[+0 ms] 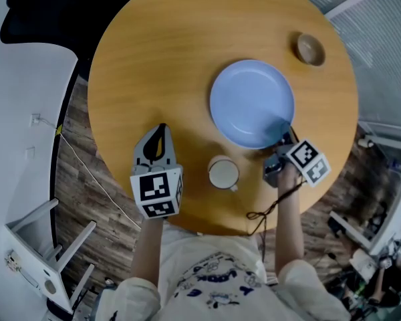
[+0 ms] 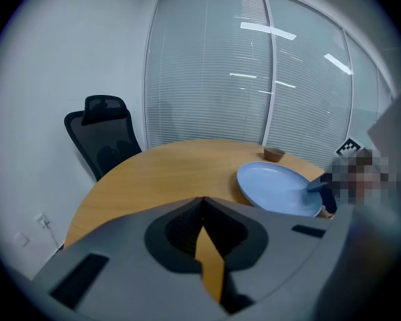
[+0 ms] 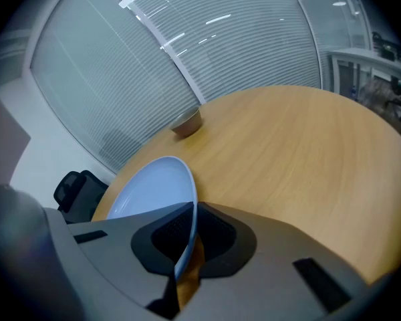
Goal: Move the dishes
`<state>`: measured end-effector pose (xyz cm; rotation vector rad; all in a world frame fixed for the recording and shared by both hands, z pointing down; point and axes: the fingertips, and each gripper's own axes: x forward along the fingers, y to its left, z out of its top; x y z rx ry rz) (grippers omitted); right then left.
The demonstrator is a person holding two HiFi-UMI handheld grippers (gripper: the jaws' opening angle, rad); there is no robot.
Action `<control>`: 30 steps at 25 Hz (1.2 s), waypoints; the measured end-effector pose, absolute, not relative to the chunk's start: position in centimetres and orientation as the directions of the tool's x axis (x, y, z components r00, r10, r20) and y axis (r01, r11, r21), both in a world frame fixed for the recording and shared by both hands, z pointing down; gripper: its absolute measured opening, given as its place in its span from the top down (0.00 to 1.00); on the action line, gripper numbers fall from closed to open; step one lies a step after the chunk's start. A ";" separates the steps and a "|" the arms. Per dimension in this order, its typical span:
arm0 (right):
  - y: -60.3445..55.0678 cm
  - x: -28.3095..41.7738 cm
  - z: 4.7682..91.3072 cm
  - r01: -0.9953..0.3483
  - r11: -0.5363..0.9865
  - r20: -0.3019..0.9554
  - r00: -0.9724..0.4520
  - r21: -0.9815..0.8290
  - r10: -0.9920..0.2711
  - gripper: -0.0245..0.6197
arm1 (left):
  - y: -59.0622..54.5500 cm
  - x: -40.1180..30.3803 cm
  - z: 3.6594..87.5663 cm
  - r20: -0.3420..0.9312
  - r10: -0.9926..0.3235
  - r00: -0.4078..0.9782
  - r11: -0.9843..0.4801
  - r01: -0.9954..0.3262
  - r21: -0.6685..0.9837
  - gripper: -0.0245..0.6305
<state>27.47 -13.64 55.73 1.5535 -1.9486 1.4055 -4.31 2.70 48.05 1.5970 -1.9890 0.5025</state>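
Observation:
A light blue plate [image 1: 252, 103] lies on the round wooden table [image 1: 160, 52], right of centre. My right gripper [image 1: 286, 134] is shut on the plate's near right rim; in the right gripper view the thin rim of the plate [image 3: 154, 189] runs between the closed pads of the right gripper [image 3: 189, 209]. A white cup [image 1: 223, 174] stands near the table's front edge, between the two grippers. A small brown bowl [image 1: 310, 49] sits at the far right. My left gripper [image 1: 162, 128] hovers left of the cup, shut and holding nothing, its tips [image 2: 202, 200] meeting over bare wood.
A black office chair [image 2: 103, 136] stands behind the table's far left side. Glass walls with blinds [image 2: 254, 79] run behind the table. A white stand [image 1: 47, 259] is on the floor at lower left. A black cable [image 1: 274, 202] hangs from the right gripper over the table's front edge.

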 end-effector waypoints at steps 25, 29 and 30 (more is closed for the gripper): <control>-17.9 15.9 45.1 -0.815 -0.111 0.616 -0.332 -0.568 -0.714 0.94 | -4.6 -13.2 45.3 0.550 -0.827 0.115 -0.074 -0.992 0.098 0.96; -19.5 11.2 45.8 -0.807 -0.093 0.618 -0.365 -0.583 -0.696 0.94 | -5.9 -14.7 45.4 0.549 -0.826 0.127 -0.079 -0.991 0.110 0.96; -19.9 10.2 46.3 -0.797 -0.088 0.609 -0.380 -0.598 -0.696 0.94 | -6.2 -15.1 45.6 0.550 -0.825 0.130 -0.080 -0.990 0.113 0.96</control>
